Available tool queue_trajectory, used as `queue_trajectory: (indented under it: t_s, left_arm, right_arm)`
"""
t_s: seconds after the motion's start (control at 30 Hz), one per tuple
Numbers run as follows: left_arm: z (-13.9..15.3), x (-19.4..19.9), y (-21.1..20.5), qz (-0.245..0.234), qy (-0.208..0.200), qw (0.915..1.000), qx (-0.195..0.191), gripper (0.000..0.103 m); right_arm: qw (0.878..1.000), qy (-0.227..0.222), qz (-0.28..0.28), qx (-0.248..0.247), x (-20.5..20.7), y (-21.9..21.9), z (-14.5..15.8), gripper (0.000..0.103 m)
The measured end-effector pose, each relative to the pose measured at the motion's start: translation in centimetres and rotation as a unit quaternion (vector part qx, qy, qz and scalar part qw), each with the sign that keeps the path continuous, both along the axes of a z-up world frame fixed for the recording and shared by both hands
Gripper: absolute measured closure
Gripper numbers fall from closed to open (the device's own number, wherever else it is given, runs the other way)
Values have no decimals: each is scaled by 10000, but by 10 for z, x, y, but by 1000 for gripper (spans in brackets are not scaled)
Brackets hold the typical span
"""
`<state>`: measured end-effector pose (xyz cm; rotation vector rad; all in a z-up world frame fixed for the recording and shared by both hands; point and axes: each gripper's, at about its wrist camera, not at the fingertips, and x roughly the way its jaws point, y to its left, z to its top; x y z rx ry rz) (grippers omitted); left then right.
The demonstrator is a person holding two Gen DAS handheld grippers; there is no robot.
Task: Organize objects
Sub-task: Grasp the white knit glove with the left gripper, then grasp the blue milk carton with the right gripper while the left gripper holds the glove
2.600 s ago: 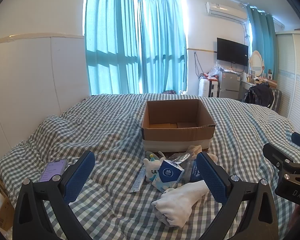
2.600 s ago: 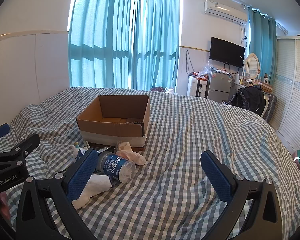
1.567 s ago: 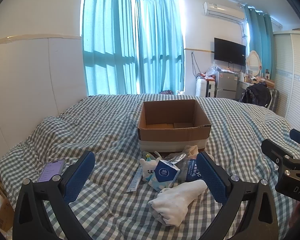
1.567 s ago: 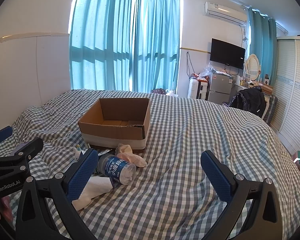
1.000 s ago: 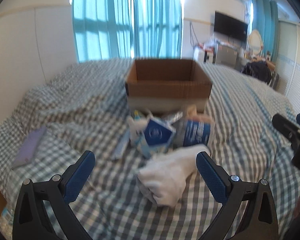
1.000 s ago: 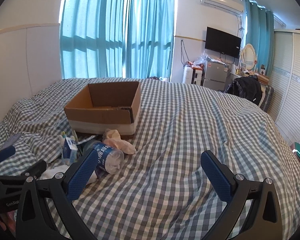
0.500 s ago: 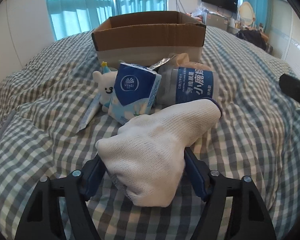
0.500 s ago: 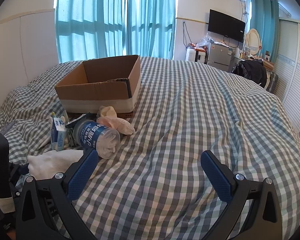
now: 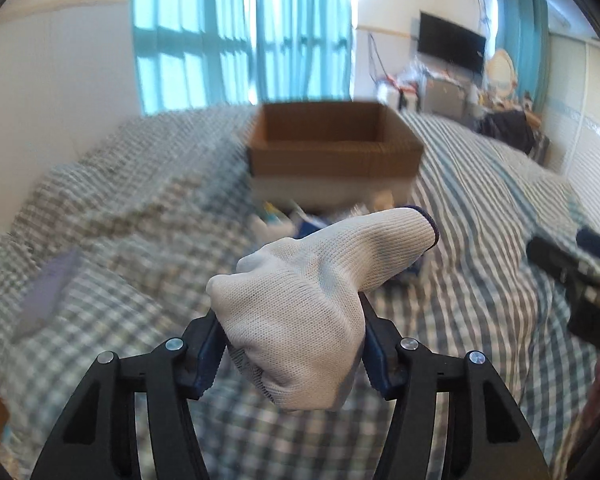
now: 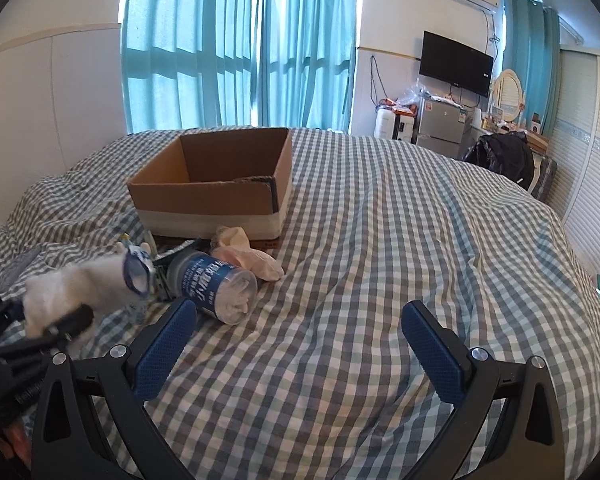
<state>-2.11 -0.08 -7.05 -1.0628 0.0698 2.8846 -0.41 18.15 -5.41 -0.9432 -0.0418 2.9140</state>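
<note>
Bedspread (image 10: 380, 280), grey-and-white checked, is seen stretching wide and unoccupied ahead and to the right of the right gripper (image 10: 300, 336), whose blue-padded fingers are spread wide with nothing between them. Cardboard box (image 10: 216, 188), open-topped with a white band round its base, is set on the bedspread ahead and to the left of the right gripper and straight ahead of the left gripper (image 9: 292, 344); its interior is shown bare as far as can be seen. White knit glove (image 9: 312, 296), bunched into a lump with a dark-edged cuff pointing up and to the right, is clamped between the closed-in pads of the left gripper and is held clear above the bedspread, short of the box. From the right wrist view the same glove is shown blurred at far left, near the remaining items. Blue-labelled clear jar (image 10: 216, 284), lying on its side with white contents visible, is placed just ahead of the right gripper's left finger. Pale pink crumpled item (image 10: 248, 256) is found between the jar and the box's near wall. Small white plush toy (image 10: 134, 250) and other packets are clustered left of the jar, partly hidden. Pile is thus interposed between the left gripper and the box. Purple phone (image 9: 46, 292), blurred, is noted on the bedspread well left of the left gripper.
</note>
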Motion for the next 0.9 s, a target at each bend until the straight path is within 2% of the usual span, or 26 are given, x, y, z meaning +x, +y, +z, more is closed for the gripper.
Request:
queue_trajectory:
  t_s: [0.1,0.2,0.33,0.57,0.73,0.9]
  left_arm:
    - [14,1,-19,326,193,9992,-158,43]
    - [16,-4,-38,628,199,9975,-248,43]
    - [6,-14,-55,861,60,9960,-225,43]
    - [-13,-34,-63,987,-104,9944,-357,43]
    - [-22,-53,-72,1069,-198,9934,-373,43]
    - [-29,-64,-78,1079,-250,9933,-338,43]
  right_arm:
    - [9999,39,123,41,1,-13,4,0]
    - [9994,-34,341,62,-4,-33,2,0]
    - [9970,-286,714,-74,-20,-61,-11,0]
    - [9876,-910,1225,-360,-70,-103,-47,1]
    - [9804,-1251,1451,-454,-94,-126,-70,10]
    - [9753,-1412,1611,-540,-110,-141,-82,25]
